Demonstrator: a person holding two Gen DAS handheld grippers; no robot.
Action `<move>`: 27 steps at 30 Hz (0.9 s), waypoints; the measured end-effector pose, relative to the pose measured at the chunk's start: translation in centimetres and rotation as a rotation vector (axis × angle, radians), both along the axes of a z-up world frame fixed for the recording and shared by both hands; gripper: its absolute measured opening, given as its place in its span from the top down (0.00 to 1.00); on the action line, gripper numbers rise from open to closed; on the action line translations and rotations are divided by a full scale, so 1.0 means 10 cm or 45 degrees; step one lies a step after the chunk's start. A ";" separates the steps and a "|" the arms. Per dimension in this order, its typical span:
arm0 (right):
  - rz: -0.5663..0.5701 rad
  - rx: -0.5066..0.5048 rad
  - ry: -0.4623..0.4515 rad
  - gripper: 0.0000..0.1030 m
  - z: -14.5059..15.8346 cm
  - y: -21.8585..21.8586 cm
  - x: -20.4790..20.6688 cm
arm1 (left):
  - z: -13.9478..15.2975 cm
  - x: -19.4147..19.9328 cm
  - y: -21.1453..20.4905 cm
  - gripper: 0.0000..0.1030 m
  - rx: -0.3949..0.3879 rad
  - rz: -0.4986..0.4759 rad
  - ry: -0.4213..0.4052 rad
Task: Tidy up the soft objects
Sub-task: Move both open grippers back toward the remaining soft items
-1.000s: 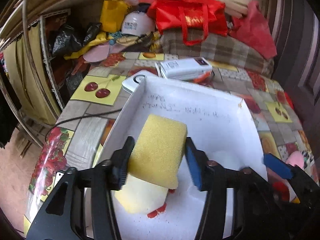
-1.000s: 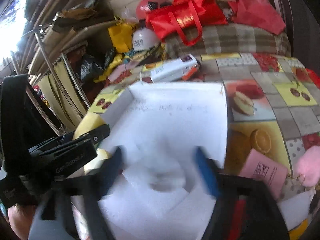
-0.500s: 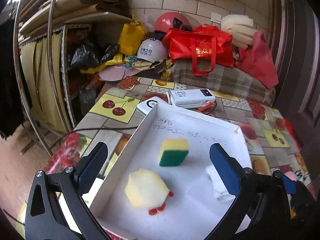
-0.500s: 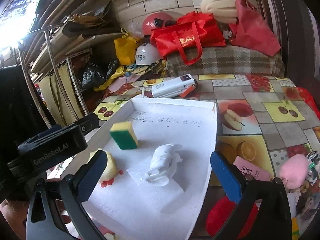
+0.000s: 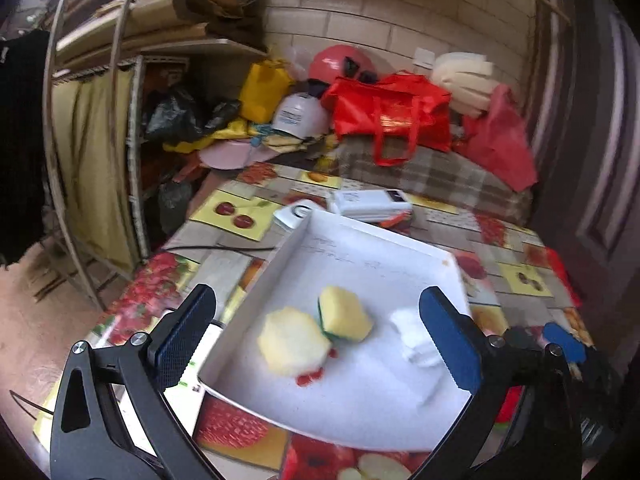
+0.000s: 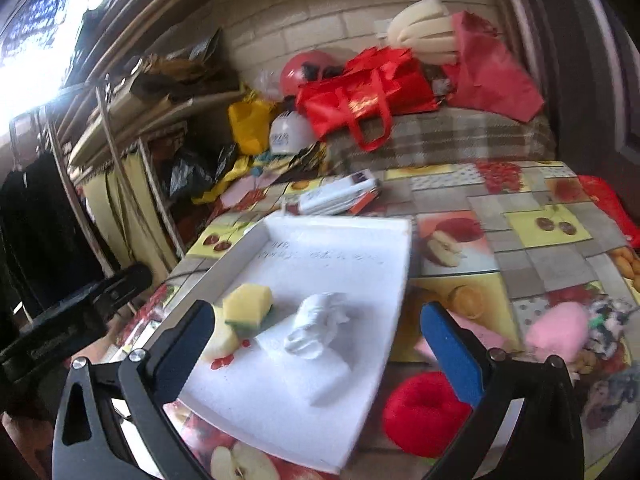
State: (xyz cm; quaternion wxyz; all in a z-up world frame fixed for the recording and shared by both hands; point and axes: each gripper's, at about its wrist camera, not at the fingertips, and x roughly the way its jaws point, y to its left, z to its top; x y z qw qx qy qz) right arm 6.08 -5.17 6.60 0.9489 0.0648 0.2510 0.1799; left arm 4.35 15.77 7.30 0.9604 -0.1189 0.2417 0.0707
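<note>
Wide-open right hand-held gripper (image 6: 320, 344) above white tray (image 6: 384, 252) with sponge (image 6: 247, 305) and crumpled tissue (image 6: 318, 325).

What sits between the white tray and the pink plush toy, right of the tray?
In the right wrist view, a pink paper card on the tablecloth lies between the white tray and the pink plush toy.

Red tote bag (image 5: 394, 114), white helmet (image 5: 298, 114), power bank (image 5: 370, 204) on fruit-print tablecloth (image 6: 532, 256).
</note>
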 end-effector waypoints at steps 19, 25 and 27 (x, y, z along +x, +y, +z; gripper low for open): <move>-0.518 0.209 -0.028 0.00 0.01 -2.06 -0.55 | -0.66 -0.37 -1.63 0.00 -0.274 -1.241 0.325; -0.504 0.158 0.059 0.00 -0.13 -2.23 -0.60 | -0.64 -0.23 -1.91 0.00 -0.116 -1.162 0.333; -0.374 0.119 0.162 0.00 -0.24 -2.18 -0.56 | -0.67 -0.21 -1.90 0.00 -0.092 -1.145 0.329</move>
